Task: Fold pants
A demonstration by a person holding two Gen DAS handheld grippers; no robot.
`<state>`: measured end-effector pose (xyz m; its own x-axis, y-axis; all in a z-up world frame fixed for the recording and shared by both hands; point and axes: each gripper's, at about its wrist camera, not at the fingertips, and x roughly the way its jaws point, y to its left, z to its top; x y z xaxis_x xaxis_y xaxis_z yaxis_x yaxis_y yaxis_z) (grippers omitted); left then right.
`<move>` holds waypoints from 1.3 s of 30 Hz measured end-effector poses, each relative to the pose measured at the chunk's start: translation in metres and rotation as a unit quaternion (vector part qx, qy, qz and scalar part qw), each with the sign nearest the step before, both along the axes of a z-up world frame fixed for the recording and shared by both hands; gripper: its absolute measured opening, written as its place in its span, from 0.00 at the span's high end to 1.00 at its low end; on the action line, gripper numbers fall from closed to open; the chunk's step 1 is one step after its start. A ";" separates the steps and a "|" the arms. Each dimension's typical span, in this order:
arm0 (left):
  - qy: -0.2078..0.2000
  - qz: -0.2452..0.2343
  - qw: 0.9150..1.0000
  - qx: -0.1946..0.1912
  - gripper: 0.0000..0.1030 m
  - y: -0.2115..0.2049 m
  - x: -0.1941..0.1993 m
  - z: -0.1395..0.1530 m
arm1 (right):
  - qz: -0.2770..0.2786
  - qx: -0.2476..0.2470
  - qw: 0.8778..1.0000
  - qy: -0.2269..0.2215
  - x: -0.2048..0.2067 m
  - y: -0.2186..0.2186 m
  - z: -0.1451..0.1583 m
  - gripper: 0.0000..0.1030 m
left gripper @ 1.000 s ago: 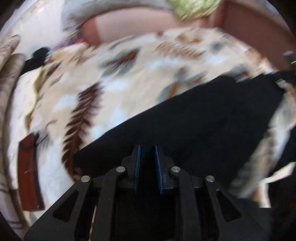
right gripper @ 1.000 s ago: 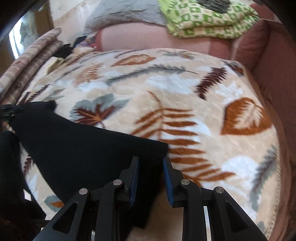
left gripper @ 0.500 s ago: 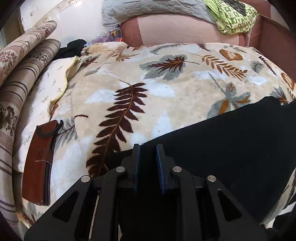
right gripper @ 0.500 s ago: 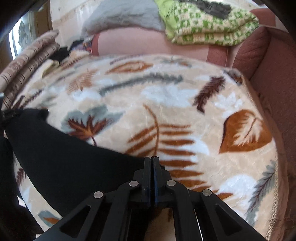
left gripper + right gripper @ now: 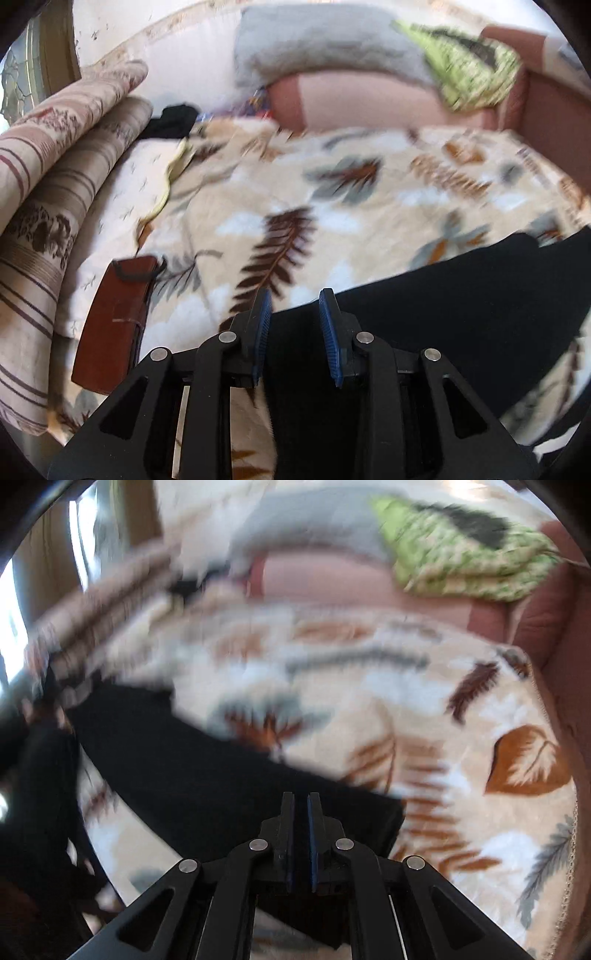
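Observation:
The black pants (image 5: 461,306) lie on a leaf-patterned blanket (image 5: 332,206). In the left wrist view they stretch from under the gripper to the right. My left gripper (image 5: 294,314) is open, its blue pads apart over the pants' near edge. In the right wrist view the pants (image 5: 192,764) run from the gripper to the far left. My right gripper (image 5: 301,812) is nearly closed on the pants' edge near its right corner. Both views are motion-blurred.
A brown leather case (image 5: 110,321) lies on the blanket to the left. Striped rolled bedding (image 5: 55,177) lines the left side. A pink sofa back (image 5: 369,99) with a grey pillow (image 5: 325,48) and green folded cloth (image 5: 461,554) stands behind.
My left gripper has opened and let go of the pants' edge. My right gripper shut on the pants half a second ago and stays shut. Both views have shifted.

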<state>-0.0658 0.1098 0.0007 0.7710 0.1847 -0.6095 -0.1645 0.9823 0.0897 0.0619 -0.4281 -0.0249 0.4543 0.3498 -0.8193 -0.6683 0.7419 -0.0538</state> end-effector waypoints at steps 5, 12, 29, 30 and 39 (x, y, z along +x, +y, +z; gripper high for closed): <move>0.028 -0.078 0.995 -0.063 0.74 -0.010 -0.001 -0.005 | -0.020 0.028 0.999 -0.014 0.005 -0.008 0.010 0.96; 0.056 -0.069 0.992 -0.089 0.72 -0.001 0.005 -0.042 | 0.033 0.016 0.999 0.036 -0.008 0.004 -0.010 0.94; 0.020 -0.157 0.981 -0.110 0.51 -0.118 0.010 0.079 | 0.029 0.033 0.998 0.043 -0.028 -0.024 -0.004 0.93; 0.026 -0.155 0.977 -0.141 0.50 -0.125 0.016 0.077 | 0.032 0.041 0.998 0.041 -0.029 -0.026 -0.003 0.93; 0.124 -0.039 0.952 -0.278 0.50 -0.175 0.061 -0.028 | 0.008 0.140 0.989 -0.036 -0.049 -0.059 0.045 0.93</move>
<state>-0.0047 -0.0649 -0.0272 0.5886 -0.2708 -0.7617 -0.1303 0.8981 -0.4201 0.0128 -0.4867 0.0197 0.5007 0.5665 -0.6545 -0.6821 0.7237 0.1046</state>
